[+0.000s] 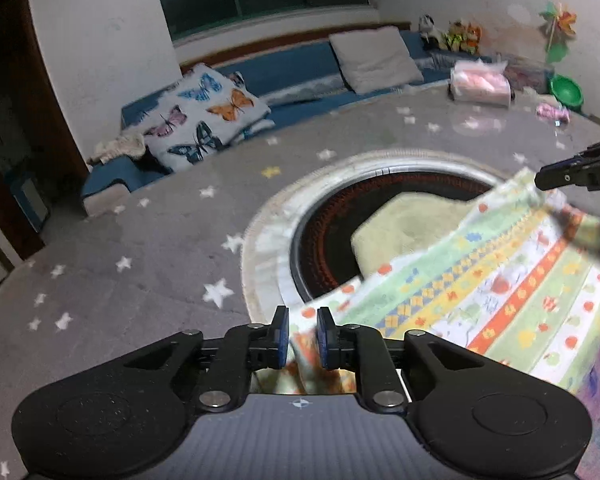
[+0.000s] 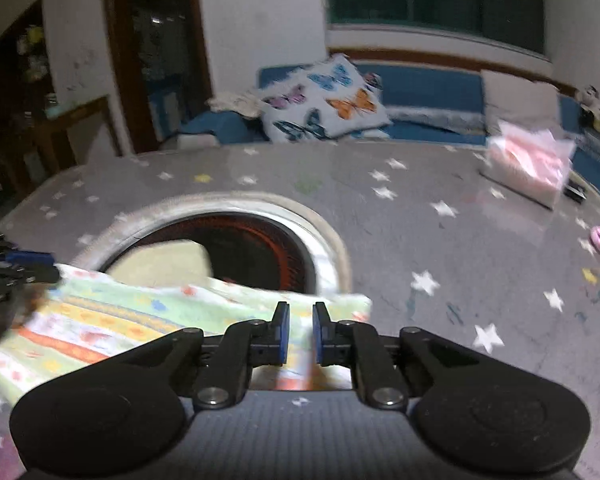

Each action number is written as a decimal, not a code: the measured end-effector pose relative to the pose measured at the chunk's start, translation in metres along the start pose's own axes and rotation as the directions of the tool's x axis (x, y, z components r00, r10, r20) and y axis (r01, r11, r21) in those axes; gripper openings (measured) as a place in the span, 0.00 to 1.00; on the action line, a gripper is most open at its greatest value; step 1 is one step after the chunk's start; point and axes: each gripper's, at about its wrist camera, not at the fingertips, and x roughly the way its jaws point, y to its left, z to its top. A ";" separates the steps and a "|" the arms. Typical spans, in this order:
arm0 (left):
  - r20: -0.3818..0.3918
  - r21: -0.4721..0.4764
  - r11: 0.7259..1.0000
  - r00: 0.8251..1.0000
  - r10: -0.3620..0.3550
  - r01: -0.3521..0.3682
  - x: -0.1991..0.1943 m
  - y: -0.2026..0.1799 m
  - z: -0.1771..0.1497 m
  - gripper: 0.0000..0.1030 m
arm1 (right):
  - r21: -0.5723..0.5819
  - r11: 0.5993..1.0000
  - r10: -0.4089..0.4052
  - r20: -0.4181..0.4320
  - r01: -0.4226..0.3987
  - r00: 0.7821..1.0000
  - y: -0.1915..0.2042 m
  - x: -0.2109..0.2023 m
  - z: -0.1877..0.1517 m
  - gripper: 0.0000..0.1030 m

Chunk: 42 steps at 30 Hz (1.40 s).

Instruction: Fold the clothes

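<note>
Two grippers, one cloth, that's basically the whole setup. Left gripper [image 1: 302, 336] has its jaws nearly closed, pinching a bunched-up corner of the striped cloth [image 1: 500, 280], and the fabric sits right between the blue pads [image 1: 323, 334]. Right gripper [image 2: 300, 334] does the same at the other end of the same cloth [image 2: 100, 320], jaws almost together with an edge of it squeezed in the gap. So the cloth hangs stretched between the two, over a grey table cover [image 1: 140, 240] dotted with white stars, partly covering the one round opening [image 1: 328, 240] in the middle.

Further back I count two pillows: one with butterflies [image 1: 208, 116], one plain pale pillow [image 1: 374, 60]. One pink packet [image 1: 480, 82] and one green bowl [image 1: 566, 90] sit at the far right.

Hard to read: everything's motion-blurred, the cloth's far corner is smeared dark, and the right gripper is cut off by the frame edge in the left view.
</note>
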 end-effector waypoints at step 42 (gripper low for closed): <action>-0.094 0.041 0.972 0.970 -0.225 0.229 0.043 -0.033 0.037 0.12 | -0.427 0.835 0.328 -0.119 -0.347 0.937 0.150 -0.026 -0.032 0.15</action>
